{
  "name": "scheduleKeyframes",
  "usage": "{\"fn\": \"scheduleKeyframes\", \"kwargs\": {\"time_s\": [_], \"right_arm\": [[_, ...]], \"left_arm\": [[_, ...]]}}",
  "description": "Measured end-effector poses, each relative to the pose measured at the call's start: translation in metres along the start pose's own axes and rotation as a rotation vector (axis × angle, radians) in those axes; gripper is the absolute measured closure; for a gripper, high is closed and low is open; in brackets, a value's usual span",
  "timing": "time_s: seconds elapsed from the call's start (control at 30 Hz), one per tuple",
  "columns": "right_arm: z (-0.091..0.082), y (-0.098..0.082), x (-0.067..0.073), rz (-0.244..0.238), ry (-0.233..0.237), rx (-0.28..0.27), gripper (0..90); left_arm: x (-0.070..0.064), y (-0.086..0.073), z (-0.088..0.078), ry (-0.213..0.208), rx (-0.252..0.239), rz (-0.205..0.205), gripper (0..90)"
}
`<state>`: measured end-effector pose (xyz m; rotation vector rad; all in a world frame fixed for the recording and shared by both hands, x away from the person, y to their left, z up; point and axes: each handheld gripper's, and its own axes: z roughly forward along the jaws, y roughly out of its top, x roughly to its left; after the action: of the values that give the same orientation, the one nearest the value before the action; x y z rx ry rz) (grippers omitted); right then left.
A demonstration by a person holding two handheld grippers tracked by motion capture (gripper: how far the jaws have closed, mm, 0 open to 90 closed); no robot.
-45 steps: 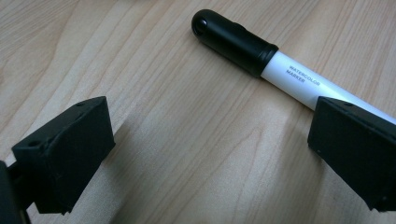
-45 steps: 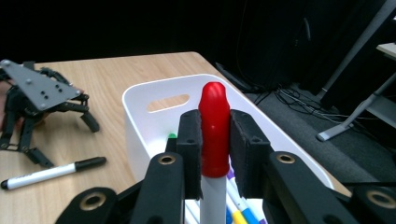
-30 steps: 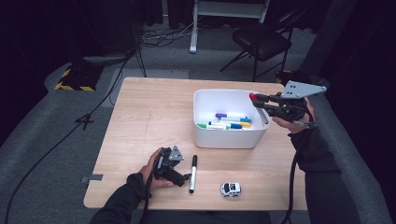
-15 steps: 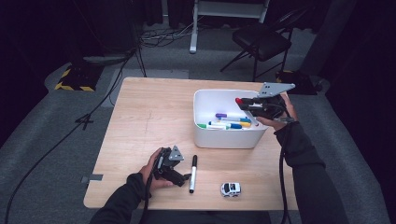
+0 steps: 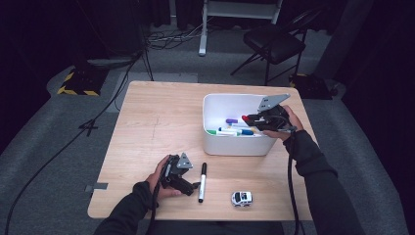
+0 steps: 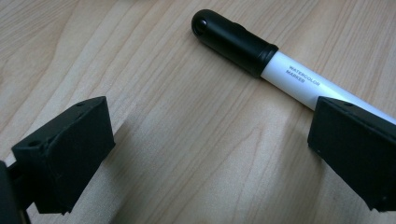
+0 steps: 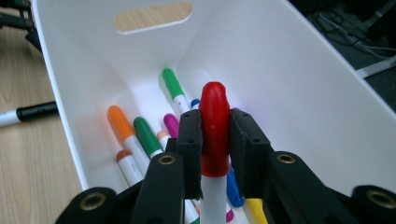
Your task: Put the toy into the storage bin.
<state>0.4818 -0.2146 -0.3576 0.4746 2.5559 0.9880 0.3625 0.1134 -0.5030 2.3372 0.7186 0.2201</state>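
White rectangular plastic bin (image 5: 215, 139) on the pale wooden table (image 5: 151, 122), serving as landmark. The right gripper (image 7: 215, 140), over the bin's right end in the high view (image 5: 250, 119), has its jaws clamped on the red cap of a white-barrelled marker (image 7: 214, 122), held above the loose coloured markers (image 7: 140, 135) lying on the bin's floor. In front of the bin, toward the person, the left gripper (image 5: 195, 186) rests on the table with jaws wide apart and nothing between them; a black-capped white marker (image 6: 243, 44) lies just beside one jaw. A small white toy car (image 5: 242, 198) stands near the table's front edge, below the bin.
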Motion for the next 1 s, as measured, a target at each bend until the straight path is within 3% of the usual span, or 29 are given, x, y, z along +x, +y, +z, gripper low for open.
{"fn": "scheduleKeyframes", "kwargs": {"time_s": [0.2, 0.27, 0.33, 0.47, 0.7, 0.8, 0.87, 0.9, 1.0], "right_arm": [[0.007, -0.005, 0.000, -0.009, 0.013, 0.086, 75.1], [0.008, -0.008, -0.001, -0.017, 0.022, 0.115, 83.4], [0.008, -0.008, -0.001, -0.003, 0.018, 0.130, 77.2], [0.001, -0.009, 0.000, 0.013, 0.006, 0.082, 76.4], [-0.030, -0.022, 0.010, 0.076, -0.001, -0.113, 69.9], [-0.042, -0.030, 0.021, 0.070, 0.004, -0.161, 66.3], [-0.048, -0.035, 0.029, 0.048, 0.012, -0.177, 64.7], [-0.050, -0.037, 0.033, 0.043, 0.005, -0.181, 64.2], [-0.057, -0.045, 0.043, 0.038, 0.029, -0.211, 63.2]], "left_arm": [[0.000, 0.000, 0.000, 0.000, 0.000, 0.001, 0.5], [0.000, 0.000, 0.000, -0.001, 0.000, 0.000, 0.5], [0.000, 0.000, 0.000, 0.000, 0.000, 0.001, 0.5], [0.000, 0.000, 0.000, -0.001, 0.000, 0.000, 0.5], [0.001, -0.001, -0.001, 0.013, 0.001, 0.006, 0.5], [0.004, -0.001, -0.002, 0.010, 0.002, 0.002, 0.5], [0.009, -0.003, -0.003, 0.039, 0.012, -0.048, 0.5], [0.013, -0.003, -0.004, 0.062, 0.011, -0.060, 0.5], [0.022, -0.002, -0.004, 0.079, 0.003, -0.071, 0.5]]}}
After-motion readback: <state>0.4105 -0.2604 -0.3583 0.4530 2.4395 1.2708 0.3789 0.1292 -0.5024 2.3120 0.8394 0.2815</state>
